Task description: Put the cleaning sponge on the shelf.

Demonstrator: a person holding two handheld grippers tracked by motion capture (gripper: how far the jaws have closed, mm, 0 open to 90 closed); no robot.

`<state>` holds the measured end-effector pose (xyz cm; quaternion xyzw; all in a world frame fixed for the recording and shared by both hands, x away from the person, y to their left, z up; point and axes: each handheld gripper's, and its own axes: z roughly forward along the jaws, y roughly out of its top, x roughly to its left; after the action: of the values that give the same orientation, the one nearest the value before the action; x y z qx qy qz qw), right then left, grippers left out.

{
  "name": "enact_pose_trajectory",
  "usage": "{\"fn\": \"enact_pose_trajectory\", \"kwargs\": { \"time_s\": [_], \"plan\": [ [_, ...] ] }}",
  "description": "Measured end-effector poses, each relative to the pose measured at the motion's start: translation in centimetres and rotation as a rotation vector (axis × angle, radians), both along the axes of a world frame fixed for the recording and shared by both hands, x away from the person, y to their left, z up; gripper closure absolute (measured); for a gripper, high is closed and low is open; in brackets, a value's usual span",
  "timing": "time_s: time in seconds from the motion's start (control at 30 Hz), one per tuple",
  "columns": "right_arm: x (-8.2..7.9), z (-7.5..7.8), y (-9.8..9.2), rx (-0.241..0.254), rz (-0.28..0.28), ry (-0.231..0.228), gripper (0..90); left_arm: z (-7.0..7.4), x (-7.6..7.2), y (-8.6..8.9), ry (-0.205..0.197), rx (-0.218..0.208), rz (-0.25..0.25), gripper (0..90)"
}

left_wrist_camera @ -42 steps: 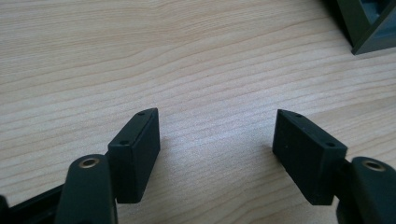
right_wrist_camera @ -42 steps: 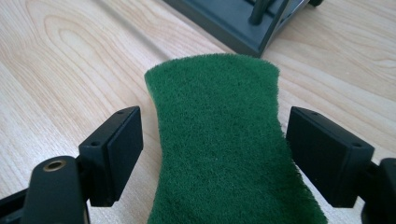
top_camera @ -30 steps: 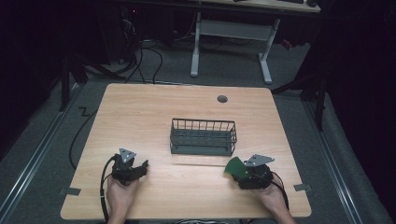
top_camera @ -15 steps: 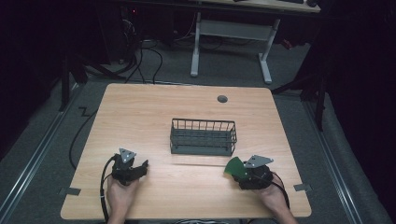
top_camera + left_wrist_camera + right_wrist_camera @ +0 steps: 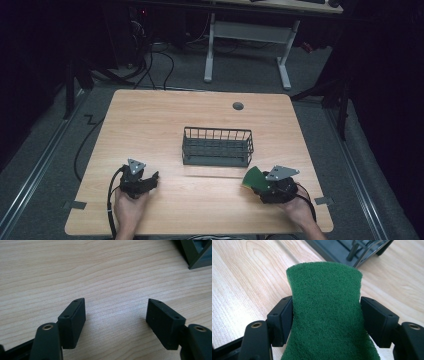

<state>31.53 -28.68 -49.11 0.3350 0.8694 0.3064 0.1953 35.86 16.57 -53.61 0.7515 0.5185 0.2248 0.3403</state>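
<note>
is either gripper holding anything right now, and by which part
The right gripper is shut on a green scouring pad, pinching its two side edges so the pad narrows between the jaws. The left gripper is open and holds nothing.

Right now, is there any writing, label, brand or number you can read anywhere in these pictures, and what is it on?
None: no readable text in any view.
The green scouring pad clamped in the right gripper is plain, with no print.
The dark wire basket carries no label.
The wooden table shows bare grain, and the open left gripper has unmarked black jaws.
</note>
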Motion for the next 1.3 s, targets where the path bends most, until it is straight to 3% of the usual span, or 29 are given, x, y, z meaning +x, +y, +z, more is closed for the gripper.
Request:
{"fn": "enact_pose_trajectory", "kwargs": {
  "time_s": [0.53,0.93,1.3],
  "plan": [
    [1.1,5.8,-1.5,0.029,0.042,-0.067,30.3,0.0,0.1,0.0,0.000,-0.001,-0.004,32.6],
    [2.7,9.6,-0.7,0.014,0.096,-0.085,30.4,0.0,0.1,0.0,0.000,-0.001,-0.004,32.8],
    [6.4,12.5,1.1,0.016,0.163,-0.071,30.4,0.0,0.1,0.0,0.000,-0.001,-0.006,32.7]
  ]
}}
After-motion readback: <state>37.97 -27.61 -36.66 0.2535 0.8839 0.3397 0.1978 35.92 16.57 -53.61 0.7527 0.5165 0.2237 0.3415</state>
